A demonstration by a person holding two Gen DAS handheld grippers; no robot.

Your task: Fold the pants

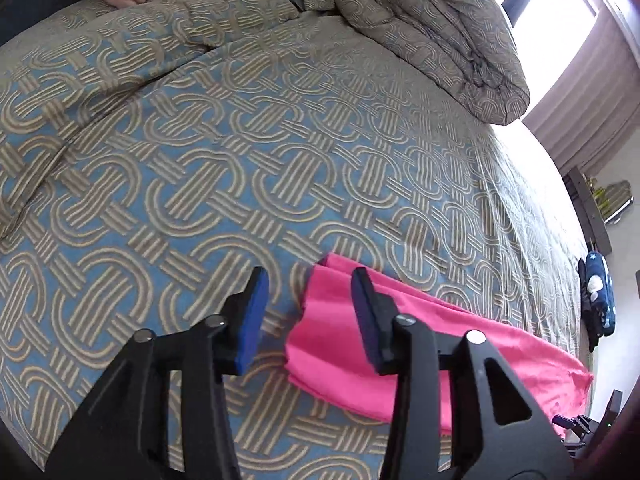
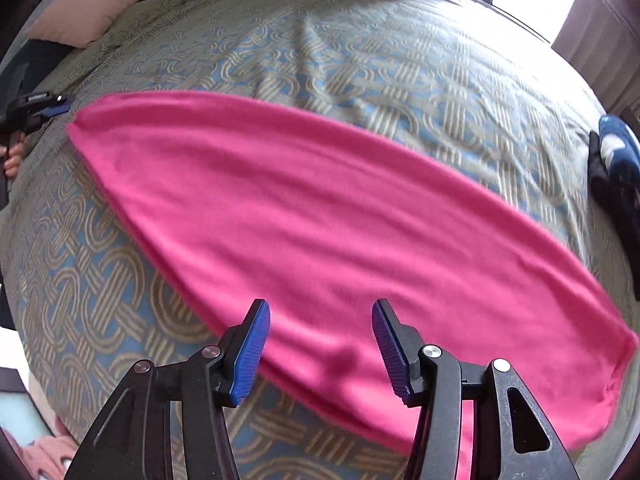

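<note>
Pink pants [image 2: 320,216] lie on bedspread [image 2: 400,80].

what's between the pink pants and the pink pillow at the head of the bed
Only bare patterned bedspread lies between the pink pants and the pillow, shown in the right wrist view.

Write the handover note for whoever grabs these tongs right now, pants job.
Left tongs: open, empty, hovering at one narrow end of the pink pants.
Right tongs: open, empty, over the near long edge of the pants, toward the other end.
Pants: lying flat on the patterned bedspread as one long strip, apparently legs already laid together.
Nearby: bunched duvet and pink pillow at the far side, dark blue item at the bed's edge.
Left: grip the ends and fold the strip across its length.
</note>
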